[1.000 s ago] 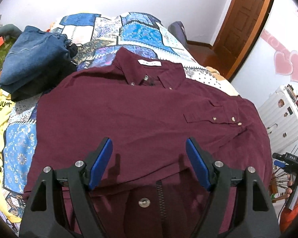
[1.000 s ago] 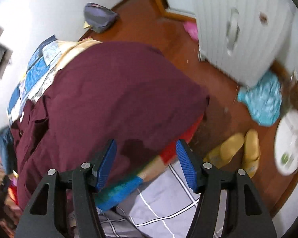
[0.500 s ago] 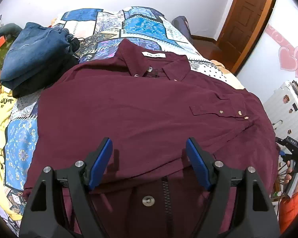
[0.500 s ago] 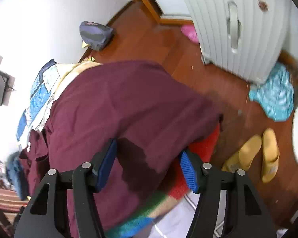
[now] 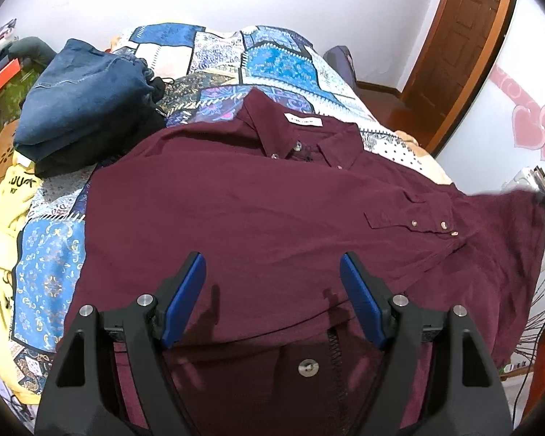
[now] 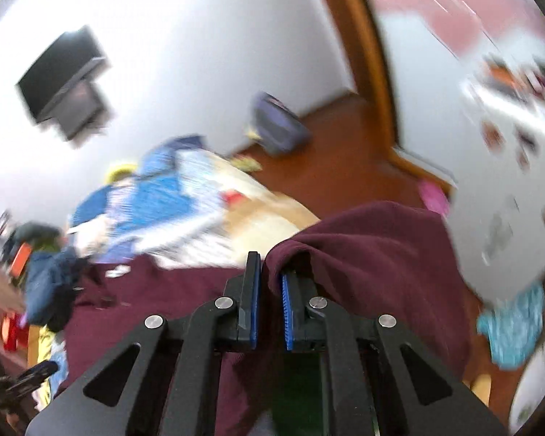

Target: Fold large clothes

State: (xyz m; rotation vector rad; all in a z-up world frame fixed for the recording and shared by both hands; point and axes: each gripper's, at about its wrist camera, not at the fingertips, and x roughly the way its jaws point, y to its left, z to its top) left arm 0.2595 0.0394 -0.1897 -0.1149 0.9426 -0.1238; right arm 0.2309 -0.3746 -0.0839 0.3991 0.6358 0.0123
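A large maroon button-up shirt [image 5: 258,210] lies front up on the patchwork bedspread [image 5: 272,61], collar at the far side. My left gripper [image 5: 272,276] is open and empty, hovering over the shirt's lower part. My right gripper [image 6: 269,272] is shut on a fold of the maroon shirt [image 6: 374,254] at its right side and holds that part lifted; in the left wrist view this raised edge [image 5: 508,210] shows at the far right. The right wrist view is blurred.
Folded blue jeans [image 5: 83,91] lie on the bed's far left beside yellow cloth [image 5: 7,210]. A wooden door [image 5: 465,32] stands at the right. A white suitcase [image 6: 508,189], a teal cloth [image 6: 516,327] and a purple bag [image 6: 276,127] are on the wooden floor.
My right gripper has closed on the shirt's right edge and lifted it, swinging upward. My left gripper has stayed open above the shirt.
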